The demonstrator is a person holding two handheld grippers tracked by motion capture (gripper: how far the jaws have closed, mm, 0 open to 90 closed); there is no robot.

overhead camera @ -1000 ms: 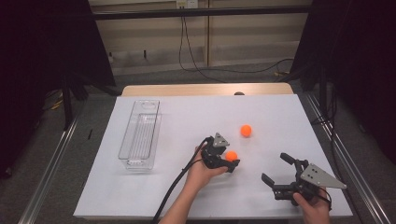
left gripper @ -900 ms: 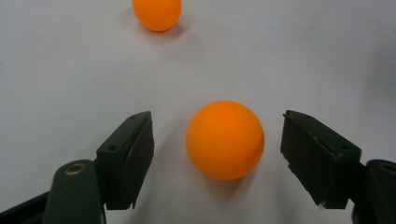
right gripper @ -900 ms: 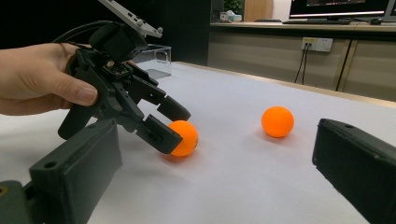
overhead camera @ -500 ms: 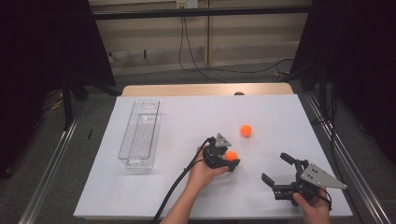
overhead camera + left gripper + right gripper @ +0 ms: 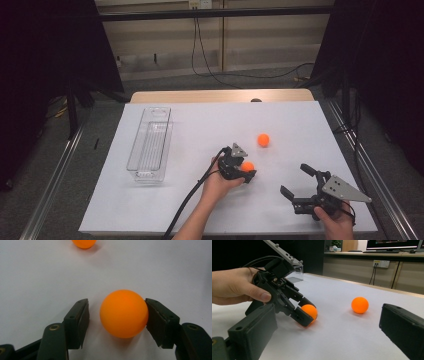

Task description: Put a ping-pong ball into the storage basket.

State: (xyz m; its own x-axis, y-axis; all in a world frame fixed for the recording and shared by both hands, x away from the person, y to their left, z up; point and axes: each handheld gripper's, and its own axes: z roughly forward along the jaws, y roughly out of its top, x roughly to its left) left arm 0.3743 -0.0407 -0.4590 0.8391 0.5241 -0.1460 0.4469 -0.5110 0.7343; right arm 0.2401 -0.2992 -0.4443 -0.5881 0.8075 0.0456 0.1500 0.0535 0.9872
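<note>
L tool (image 5: 116,323) sits low on the white surface (image 5: 200,125) w/ the near orange ball (image 5: 123,313) between its jaws. They have just been closing: the jaw at 3 o'clock in the left gripper view touches the ball, the one at 9 o'clock is a sliver short of it, so not clamped yet. In the high view the same ball (image 5: 247,166) peeks out at the tool's 3 o'clock side, approx. mid-surface. R tool (image 5: 300,186) is released, jaws spread wide, nothing in them, resting near the front edge at roughly 4 o'clock from the L tool; its own view looks across at the L tool (image 5: 305,311) and the ball (image 5: 309,311).

Risks, as I judge them: contact is one-sided, so as the free jaw comes in the ball may squirt out forward or roll off, since it's round, smooth and prob. light. Grip sits near the jaw tips, so a lift may drop it. A stray roll could also knock the second ball (image 5: 263,140), lying apart at about 1 o'clock.

Count: 2 orange balls, 1 clear tray (image 5: 149,145) (empty, well off at 9–10 o'clock), 2 tools.
</note>
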